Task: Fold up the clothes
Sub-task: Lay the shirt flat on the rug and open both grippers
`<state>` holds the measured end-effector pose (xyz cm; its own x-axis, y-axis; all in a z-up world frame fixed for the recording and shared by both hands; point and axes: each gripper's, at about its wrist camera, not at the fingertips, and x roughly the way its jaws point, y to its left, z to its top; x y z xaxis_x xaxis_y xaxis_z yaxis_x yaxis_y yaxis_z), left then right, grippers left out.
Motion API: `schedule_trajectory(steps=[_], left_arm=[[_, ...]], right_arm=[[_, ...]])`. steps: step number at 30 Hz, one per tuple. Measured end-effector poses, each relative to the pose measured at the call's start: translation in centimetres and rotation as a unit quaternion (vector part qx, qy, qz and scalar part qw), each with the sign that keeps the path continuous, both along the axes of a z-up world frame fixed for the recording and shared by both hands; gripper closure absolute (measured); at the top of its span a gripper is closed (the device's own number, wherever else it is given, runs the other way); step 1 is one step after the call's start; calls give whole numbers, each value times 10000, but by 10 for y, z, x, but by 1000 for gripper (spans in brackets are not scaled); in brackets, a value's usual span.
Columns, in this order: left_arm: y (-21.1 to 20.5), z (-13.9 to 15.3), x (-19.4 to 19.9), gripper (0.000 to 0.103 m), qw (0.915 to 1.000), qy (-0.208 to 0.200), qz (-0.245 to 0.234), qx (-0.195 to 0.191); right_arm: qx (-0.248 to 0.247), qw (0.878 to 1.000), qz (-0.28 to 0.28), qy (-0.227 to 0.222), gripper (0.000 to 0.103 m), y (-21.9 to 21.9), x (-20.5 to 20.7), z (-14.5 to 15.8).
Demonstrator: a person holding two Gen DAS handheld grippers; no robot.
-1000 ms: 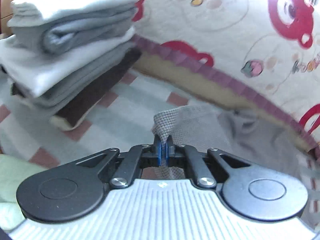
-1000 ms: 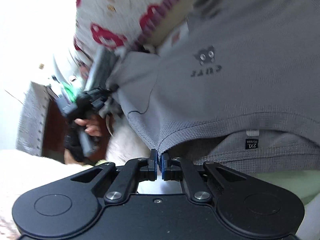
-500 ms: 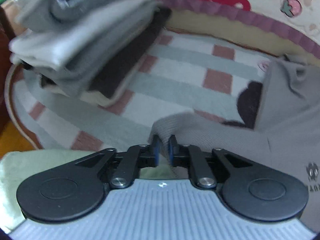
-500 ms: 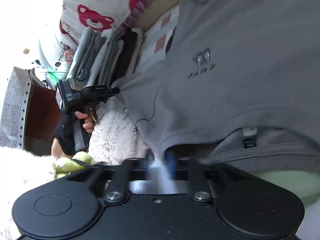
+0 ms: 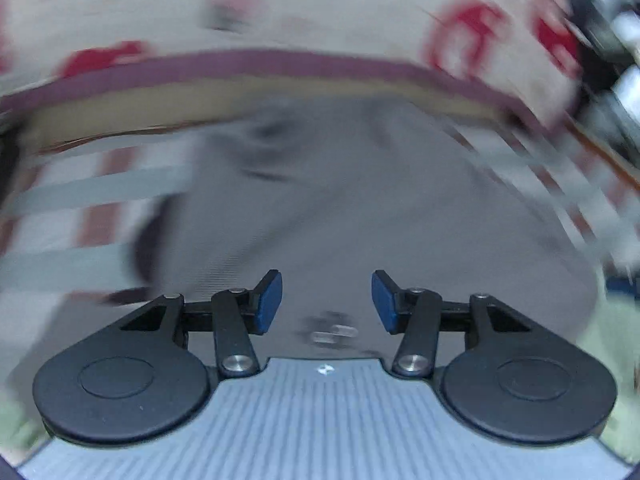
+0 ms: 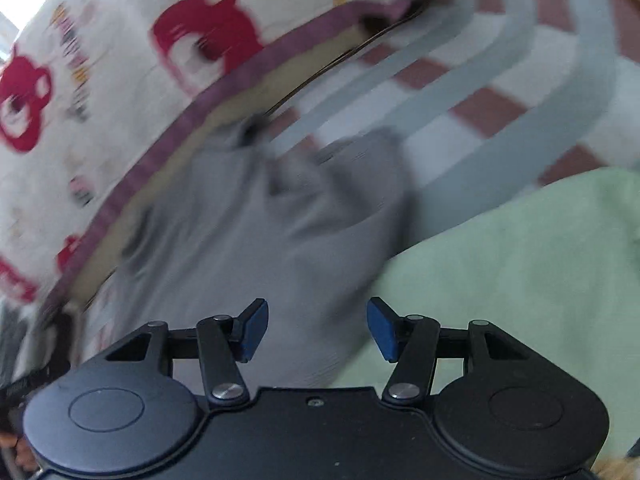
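Plain grey knit shirt (image 6: pixel 280 240) on a white sheet with grey stripes and brick-red squares (image 6: pixel 500 92); cream quilt printed with red bears, purple-edged (image 6: pixel 120 60); pale green fleecy blanket (image 6: pixel 520 260); blue gripper pads (image 5: pixel 268 302).

A bed with a striped sheet (image 6: pixel 500 92) (grey, white, red-brown checks) carries a grey shirt (image 6: pixel 260 248); a green blanket (image 6: pixel 520 264) lies at its four o'clock.
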<state>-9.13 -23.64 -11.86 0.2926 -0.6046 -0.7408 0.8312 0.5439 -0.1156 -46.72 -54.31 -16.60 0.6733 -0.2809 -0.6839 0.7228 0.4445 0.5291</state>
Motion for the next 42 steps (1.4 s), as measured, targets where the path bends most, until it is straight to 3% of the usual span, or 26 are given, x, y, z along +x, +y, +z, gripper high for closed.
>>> schedule_trajectory(steps=[5, 10, 13, 14, 15, 18, 21, 23, 26, 27, 29, 32, 34, 36, 37, 40, 41, 42], left_arm=[[-63, -30, -17, 54, 9973, 195, -596, 385], [-87, -38, -12, 54, 9971, 123, -556, 503], [-90, -41, -5, 54, 9978, 95, -393, 533], [-92, -43, -2, 54, 9979, 112, -337, 546], [-94, -46, 1, 54, 9979, 140, -268, 575], [-100, -52, 5, 54, 9977, 153, -116, 650], [-102, -53, 1, 54, 9976, 56, -100, 677], [-103, -55, -2, 54, 9973, 49, -101, 721], [-110, -65, -9, 54, 9956, 159, -197, 899], [-112, -69, -12, 54, 9946, 138, -229, 1002], [-116, -75, -16, 54, 9924, 78, -289, 1195], [-113, -78, -19, 54, 9914, 86, -305, 1273], [-109, -78, -19, 54, 9920, 108, -294, 1227], [-107, -77, -19, 54, 9929, 121, -254, 1156], [-106, -76, -18, 54, 9933, 136, -230, 1124], [-104, -77, -17, 53, 9936, 128, -164, 1112], [-104, -77, -16, 53, 9934, 74, -140, 1134], [-104, -76, -16, 53, 9932, 16, -113, 1158]], right_arm=[[-649, 9975, -204, 191, 41, -33, 3, -16], [-300, 9968, -601, 445, 41, -76, 26, -39], [-368, 9982, -352, 320, 41, -88, 44, -51], [-430, 9983, -268, 272, 52, -91, 49, -53], [-741, 9969, -175, 183, 98, -88, 52, -47], [-1688, 9856, 68, -66, 99, -77, 61, -24], [-2943, 9542, -519, 106, 102, -38, 36, 28], [-3275, 9392, -909, 497, 102, -20, 16, 39], [-2904, 9462, -716, 1239, 100, -24, 13, 11], [-2745, 9485, -657, 1437, 92, -27, 11, 1], [-2043, 9691, -650, 1217, 88, -43, -1, -17], [-1241, 9825, -1237, 627, 50, -60, -32, -26], [-793, 9843, -1551, 273, 48, -72, -50, -34], [-473, 9859, -1596, 193, 46, -83, -48, -44], [-378, 9866, -1571, 230, 45, -87, -44, -48], [-697, 9871, -1196, 807, 37, -89, -10, -56], [-1040, 9857, -843, 1026, 41, -89, 4, -54], [-1387, 9819, -496, 1190, 91, -87, 17, -51]])
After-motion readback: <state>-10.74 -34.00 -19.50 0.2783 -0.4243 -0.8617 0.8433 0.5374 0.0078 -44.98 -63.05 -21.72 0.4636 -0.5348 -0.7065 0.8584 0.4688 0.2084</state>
